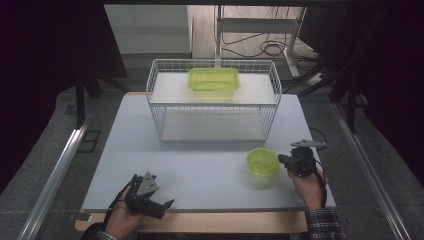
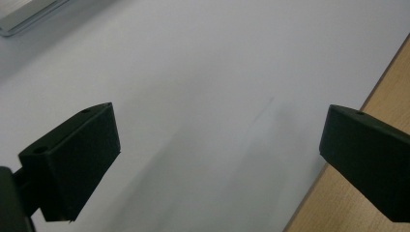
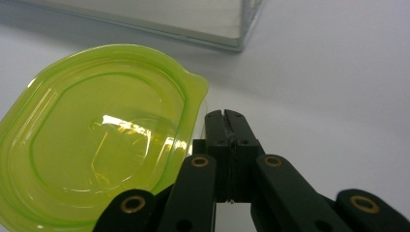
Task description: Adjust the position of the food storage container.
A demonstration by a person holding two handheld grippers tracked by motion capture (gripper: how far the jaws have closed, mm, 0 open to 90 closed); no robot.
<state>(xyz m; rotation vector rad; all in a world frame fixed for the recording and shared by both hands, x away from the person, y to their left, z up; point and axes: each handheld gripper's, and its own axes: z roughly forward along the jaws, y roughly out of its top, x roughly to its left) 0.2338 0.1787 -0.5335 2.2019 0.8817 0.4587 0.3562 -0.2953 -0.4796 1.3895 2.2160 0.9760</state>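
Note:
A round lime-green container (image 1: 262, 162) (image 3: 96, 140) with a lid sits on the white table (image 1: 200, 165) at the right front. My right gripper (image 1: 283, 161) (image 3: 226, 116) is shut, its tips just beside the lid's small tab, and I see nothing between the pads. My left gripper (image 1: 159, 197) (image 2: 217, 145) rests low at the front left with its jaws wide open over bare table, close to the wooden front edge (image 2: 367, 193). A rectangular green container (image 1: 213, 78) lies on the top shelf of a white wire rack (image 1: 212, 107).
The wire rack stands at the back middle of the table, and its lower shelf (image 3: 193, 19) lies just beyond the round container. Metal rails (image 1: 60, 165) run along the floor on both sides. Cables and a stand (image 1: 260, 30) sit behind the table.

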